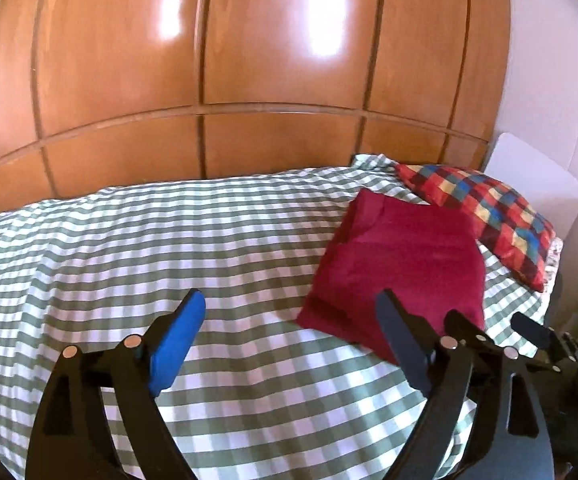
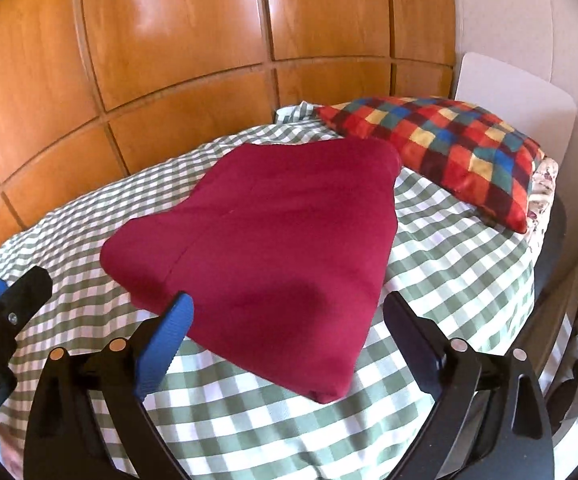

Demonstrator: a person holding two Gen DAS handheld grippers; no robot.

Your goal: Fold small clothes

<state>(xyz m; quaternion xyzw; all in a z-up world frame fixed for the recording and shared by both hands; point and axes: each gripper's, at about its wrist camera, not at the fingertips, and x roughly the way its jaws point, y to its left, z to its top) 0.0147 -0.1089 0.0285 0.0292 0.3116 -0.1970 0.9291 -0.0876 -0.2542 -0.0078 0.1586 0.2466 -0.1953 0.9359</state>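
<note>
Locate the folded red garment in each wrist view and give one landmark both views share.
Left wrist: the folded red garment lies right of centre on the checked bedspread.
Right wrist: it fills the centre, just beyond the open fingers.
Shared landmark: the multicoloured checked pillow behind it.

The wardrobe doors (image 1: 249, 60) are varnished wood, orange-brown and glossy, with bright window glare on the smooth panels. The bedcover (image 1: 169, 240) is woven cloth in green-and-white check, matt and softly rumpled. The folded maroon garment (image 2: 273, 232) is a plain, matt fabric – slightly fuzzy, with a visible seam. The checked pillow (image 2: 449, 140) is smoother printed cloth with a faint sheen. The headboard (image 2: 521, 92) is a flat white panel, matt. The left gripper (image 1: 291, 332) and the right gripper (image 2: 289, 332) are matt black plastic with small shiny metal pins; their pads (image 2: 165, 344) are ribbed blue – rubbery-looking
</note>
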